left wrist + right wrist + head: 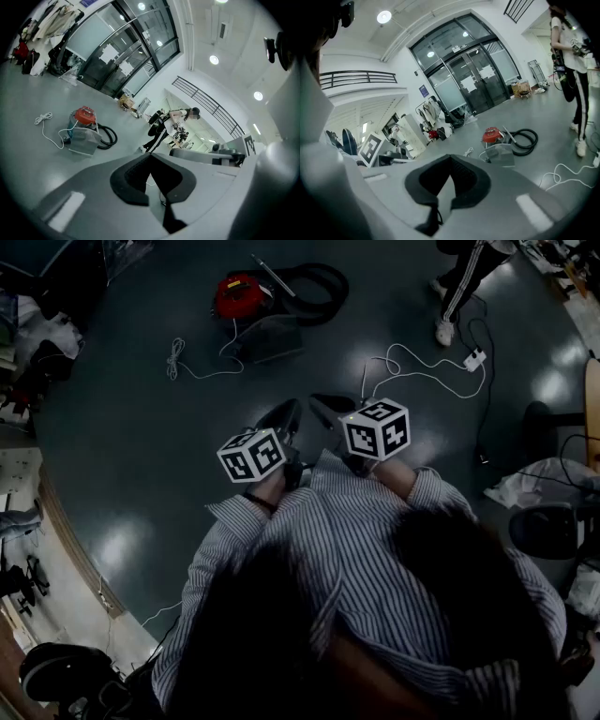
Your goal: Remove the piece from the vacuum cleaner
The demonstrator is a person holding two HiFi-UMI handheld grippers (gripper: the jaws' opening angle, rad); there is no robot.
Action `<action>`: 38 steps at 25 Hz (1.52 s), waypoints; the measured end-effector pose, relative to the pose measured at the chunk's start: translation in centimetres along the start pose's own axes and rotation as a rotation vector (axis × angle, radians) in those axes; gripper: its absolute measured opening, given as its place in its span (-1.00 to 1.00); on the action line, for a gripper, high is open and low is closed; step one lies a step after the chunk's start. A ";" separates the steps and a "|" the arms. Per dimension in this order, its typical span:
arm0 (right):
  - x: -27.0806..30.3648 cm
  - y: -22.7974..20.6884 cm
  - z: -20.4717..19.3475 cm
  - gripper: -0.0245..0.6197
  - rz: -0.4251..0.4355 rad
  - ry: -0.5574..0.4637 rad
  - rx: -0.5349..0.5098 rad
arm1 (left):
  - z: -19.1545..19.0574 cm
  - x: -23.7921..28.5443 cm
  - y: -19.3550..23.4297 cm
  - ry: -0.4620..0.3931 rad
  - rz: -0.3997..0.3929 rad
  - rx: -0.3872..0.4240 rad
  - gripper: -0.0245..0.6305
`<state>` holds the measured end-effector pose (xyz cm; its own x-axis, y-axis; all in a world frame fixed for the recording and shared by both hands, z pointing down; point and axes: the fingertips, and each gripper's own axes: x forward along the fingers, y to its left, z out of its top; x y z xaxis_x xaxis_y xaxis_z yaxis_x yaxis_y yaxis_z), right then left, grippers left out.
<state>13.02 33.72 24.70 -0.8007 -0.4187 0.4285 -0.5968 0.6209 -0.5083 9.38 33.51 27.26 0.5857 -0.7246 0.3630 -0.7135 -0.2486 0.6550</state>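
The vacuum cleaner (239, 294) stands on the dark floor some way ahead, with a red top, a grey body (272, 338) and a coiled black hose (319, 292). It also shows in the left gripper view as the vacuum cleaner (83, 130) at mid-left, and in the right gripper view as the vacuum cleaner (496, 141) right of centre. My left gripper (289, 413) and right gripper (323, 407) are held side by side in front of my chest, well short of it. The left gripper (150, 158) is shut and holds nothing. The right gripper (450, 160) is likewise shut and empty.
A white cord (178, 357) lies left of the vacuum. Another white cable with a power strip (473, 359) trails on the floor at the right. A person (459, 287) stands at the far right. Glass doors (478, 84) close the hall behind.
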 end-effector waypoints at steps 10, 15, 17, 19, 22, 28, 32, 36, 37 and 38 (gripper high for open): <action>0.0 1.4 -1.2 -0.92 0.006 0.027 -0.025 | -0.7 -1.4 -0.1 -0.014 -0.006 -0.016 -0.92; -0.5 1.4 -1.3 -0.92 0.000 0.028 -0.036 | -0.9 -1.2 -0.9 -0.013 -0.021 -0.003 -0.92; -0.8 1.3 -1.3 -0.92 -0.004 0.020 -0.035 | -1.1 -1.1 -1.1 -0.011 -0.027 -0.002 -0.92; -0.9 1.3 -1.4 -0.92 -0.003 0.013 -0.030 | -1.2 -1.2 -1.2 -0.014 -0.024 -0.002 -0.92; -1.1 1.2 -1.3 -0.92 0.008 0.014 -0.025 | -1.2 -1.1 -1.3 -0.020 -0.019 -0.008 -0.92; -1.8 0.3 -0.7 -0.92 0.034 0.015 -0.027 | -1.0 -0.3 -1.9 -0.046 -0.001 -0.025 -0.92; -2.4 -0.6 -1.1 -0.92 0.055 0.036 -0.020 | -1.5 0.5 -2.4 -0.056 0.009 -0.044 -0.92; -2.6 -2.0 -0.9 -0.92 0.063 0.023 0.037 | -2.4 1.4 -2.3 -0.035 0.009 -0.086 -0.92; -2.4 -2.4 -0.8 -0.92 0.064 0.024 0.046 | -2.4 1.6 -2.0 -0.037 0.014 -0.098 -0.92; -2.2 -2.6 -0.7 -0.92 0.065 0.026 0.050 | -2.3 1.8 -1.7 -0.038 0.018 -0.104 -0.92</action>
<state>16.41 33.52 25.63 -0.8366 -0.3607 0.4124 -0.5459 0.6120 -0.5722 12.56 34.09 28.34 0.5568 -0.7529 0.3510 -0.6789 -0.1689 0.7146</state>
